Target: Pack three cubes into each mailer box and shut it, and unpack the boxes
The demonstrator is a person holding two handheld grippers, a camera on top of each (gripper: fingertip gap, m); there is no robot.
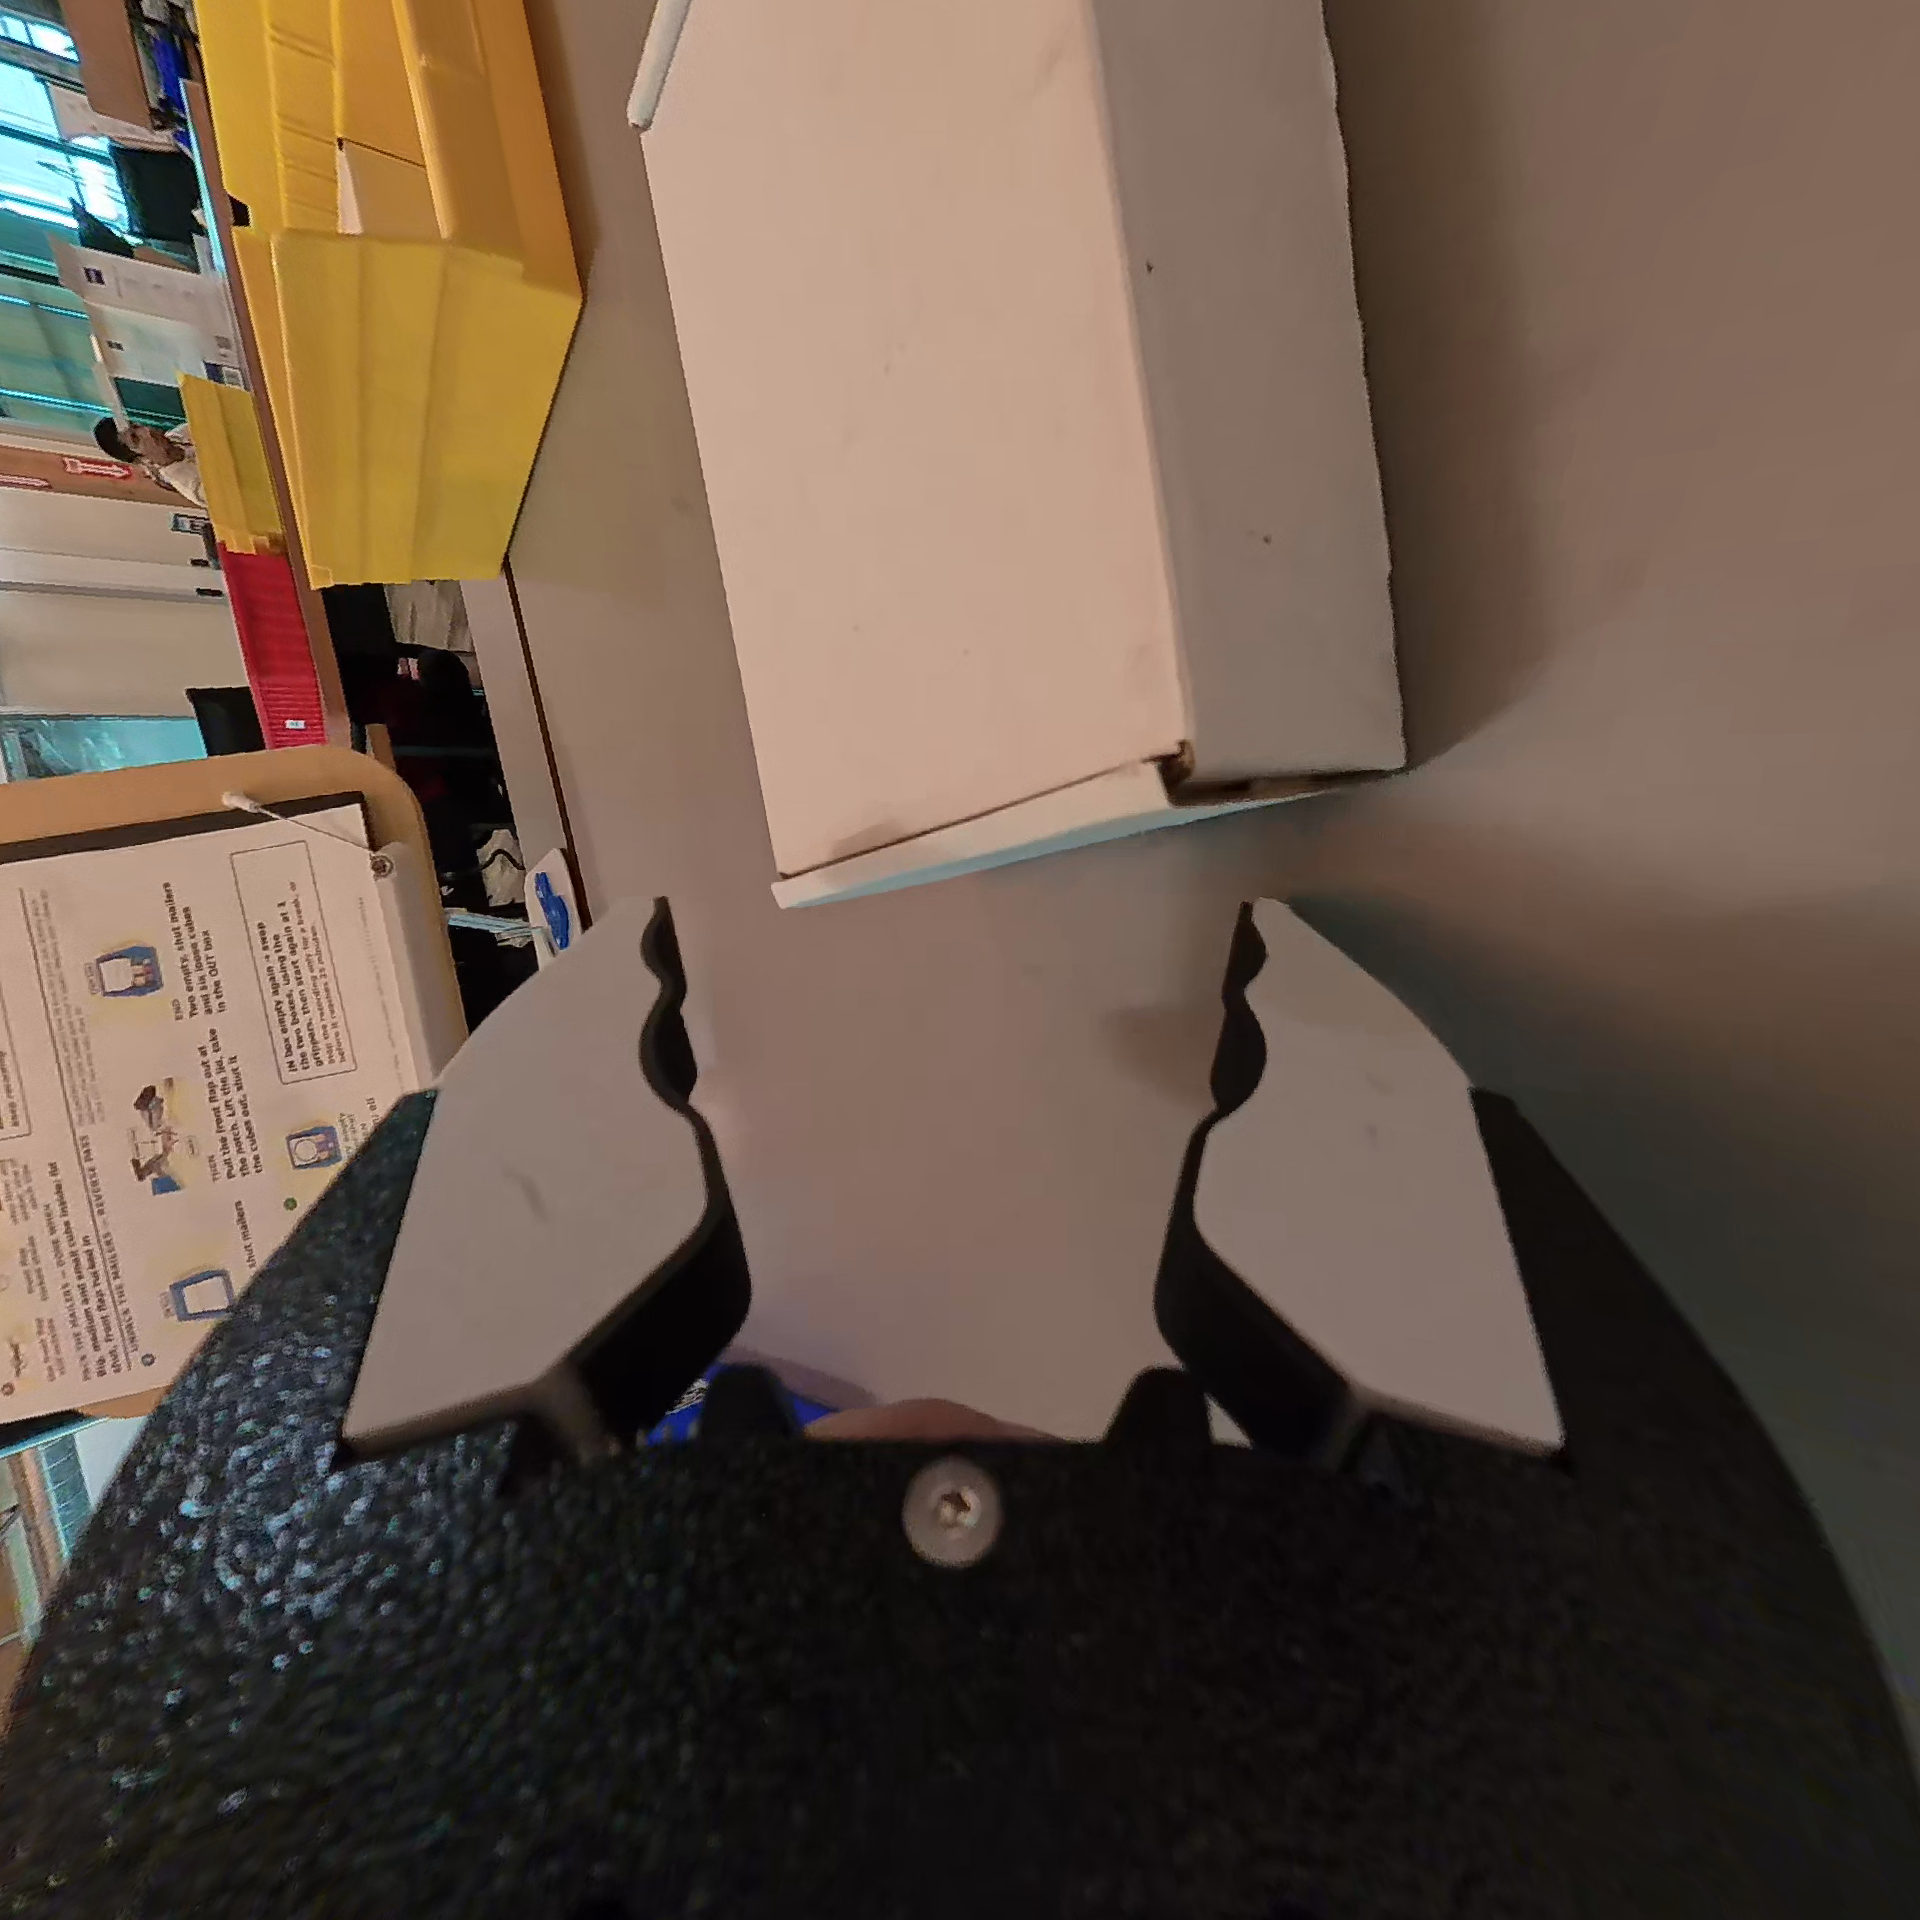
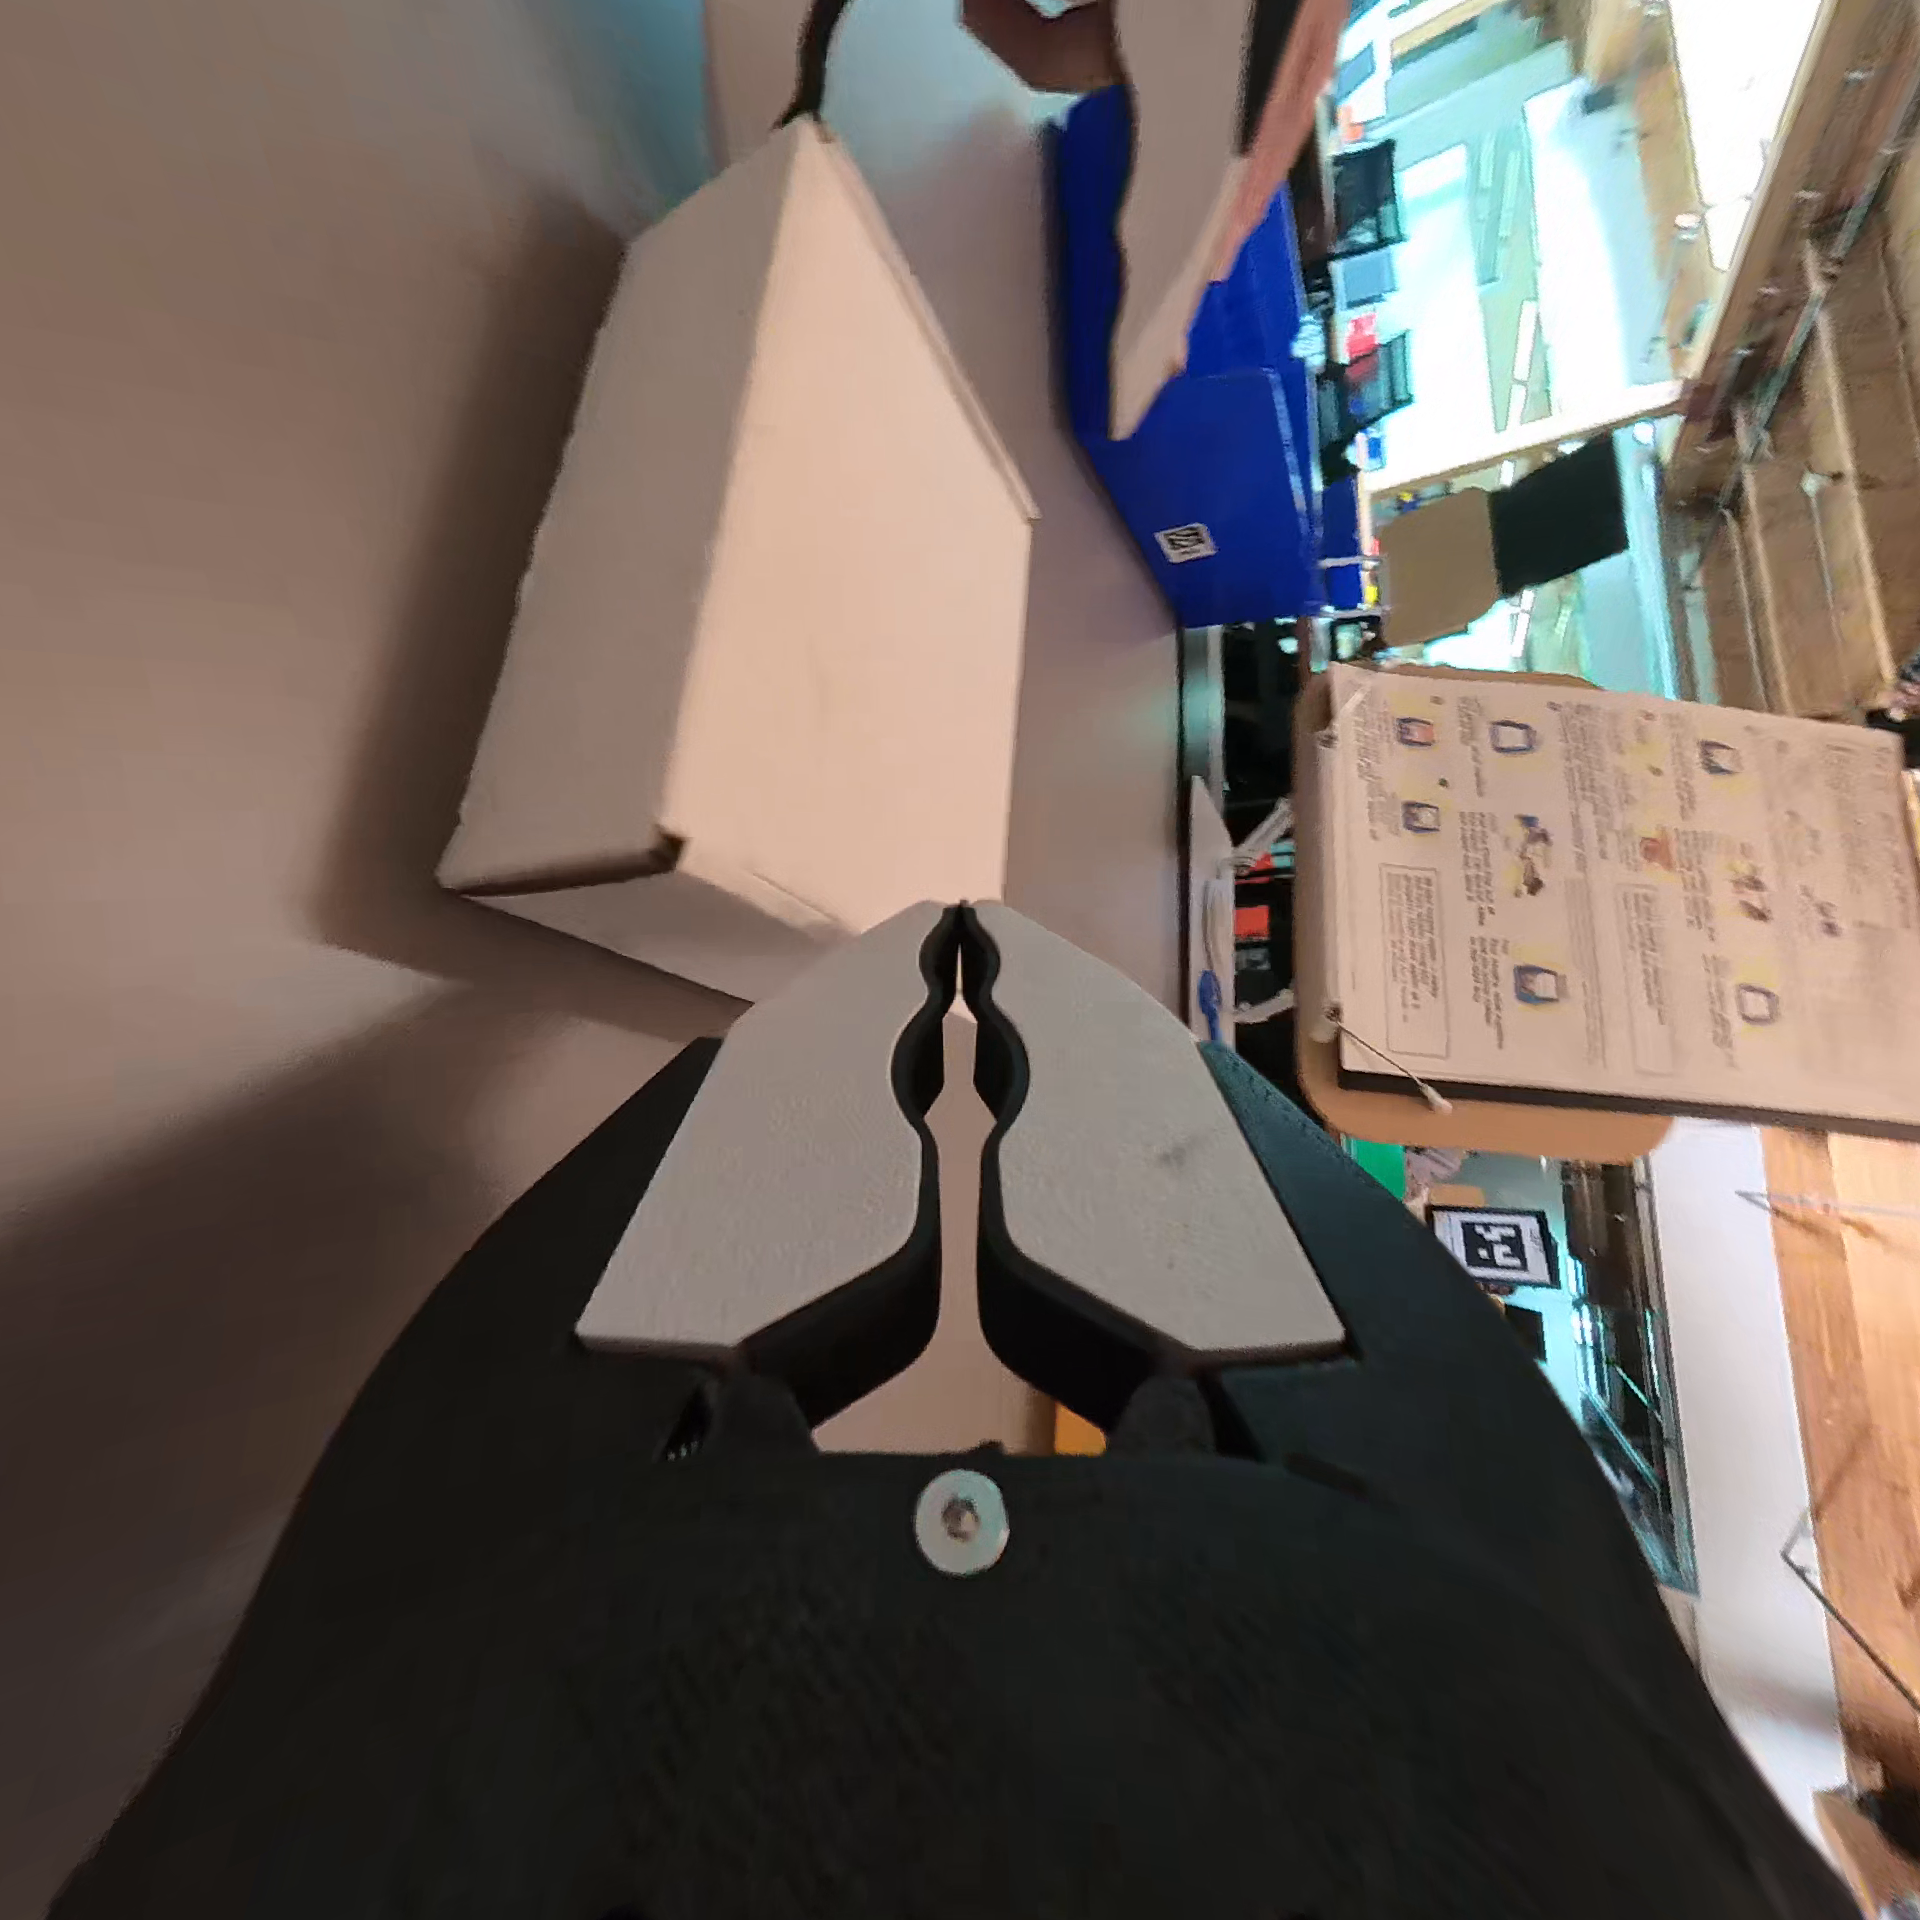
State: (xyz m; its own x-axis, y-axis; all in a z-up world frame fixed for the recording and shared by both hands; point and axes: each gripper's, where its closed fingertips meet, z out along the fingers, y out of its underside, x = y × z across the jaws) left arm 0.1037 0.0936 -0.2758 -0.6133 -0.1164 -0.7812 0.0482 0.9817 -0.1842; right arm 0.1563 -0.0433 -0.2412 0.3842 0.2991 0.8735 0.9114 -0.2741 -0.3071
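Note:
A shut white mailer box (image 1: 997,436) lies on the pale table straight ahead of my left gripper (image 1: 956,914). The left gripper is open and empty, a short way short of the box's near end, where a flap edge sticks out. In the right wrist view the shut white mailer box (image 2: 790,582) lies ahead and to the left of my right gripper (image 2: 961,912). The right gripper is shut and empty, its tips close to the box's near corner. No cubes show in either view.
Yellow bins (image 1: 416,343) stand at the table's far left edge. A blue bin (image 2: 1195,416) stands beyond the box in the right wrist view, with the other gripper (image 2: 1174,208) above it. An instruction sheet on a clipboard (image 1: 197,1081) (image 2: 1600,904) stands past the table edge.

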